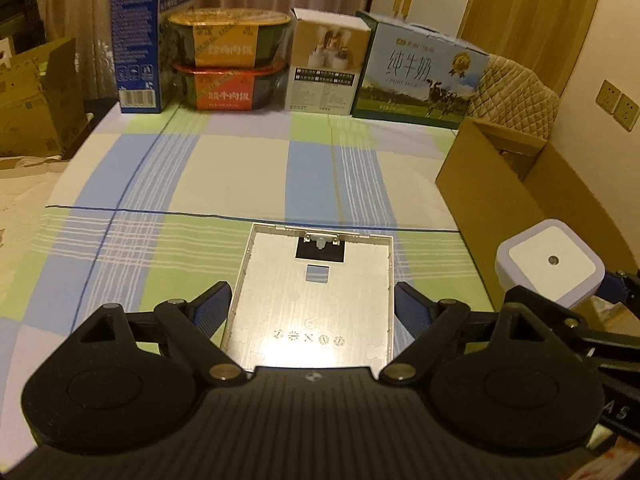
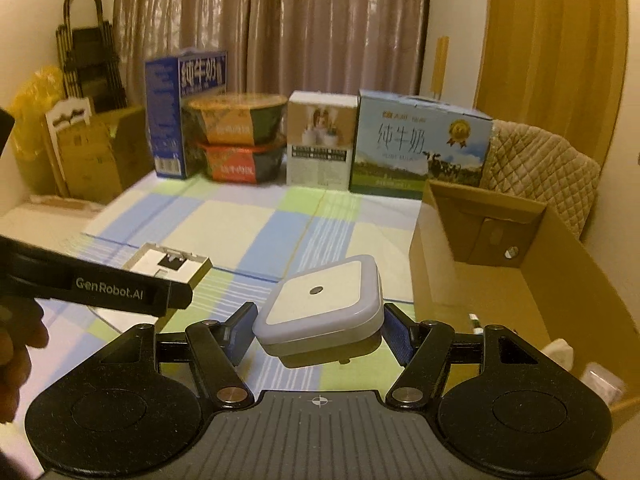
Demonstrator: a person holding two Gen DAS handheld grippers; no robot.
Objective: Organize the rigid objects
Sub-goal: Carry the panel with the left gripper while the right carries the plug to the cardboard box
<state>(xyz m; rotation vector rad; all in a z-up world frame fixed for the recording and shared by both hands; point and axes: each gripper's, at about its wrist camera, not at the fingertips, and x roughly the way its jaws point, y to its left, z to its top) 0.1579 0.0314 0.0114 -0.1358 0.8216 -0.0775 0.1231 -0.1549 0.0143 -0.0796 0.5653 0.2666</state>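
Left gripper [image 1: 312, 308]: its blue-padded fingers [image 1: 212, 312] are clamped on the long sides of a flat silver panel [image 1: 312, 300], which is held off the desk [image 1: 224, 176].
Silver panel: rectangular, shallow-rimmed, with a black square and a small clip at its far end and a row of small round icons near the gripper; it also shows in the right wrist view [image 2: 168, 264], behind the left gripper's black arm marked "GenRobot.AI".
Right gripper [image 2: 320, 328]: its fingers [image 2: 240, 332] are clamped on a white square night light [image 2: 320, 304], held tilted above the desk.
Night light: rounded corners, pale lavender rim, a small dark dot in the middle of its face; in the left wrist view it sits just right of the silver panel [image 1: 550, 264].
Cardboard box [image 2: 500, 264]: open-topped, at the desk's right edge, right of the night light; small items lie inside, too dim to name.
Desk: covered by a blue, green and cream checked cloth.
Back of desk, behind the silver panel: a blue milk carton [image 1: 138, 40], two stacked instant meal bowls [image 1: 230, 60], a beige product box [image 1: 326, 64], a pure milk case [image 1: 420, 68].
Person: a hand [image 2: 16, 344] shows at the left edge of the right wrist view.
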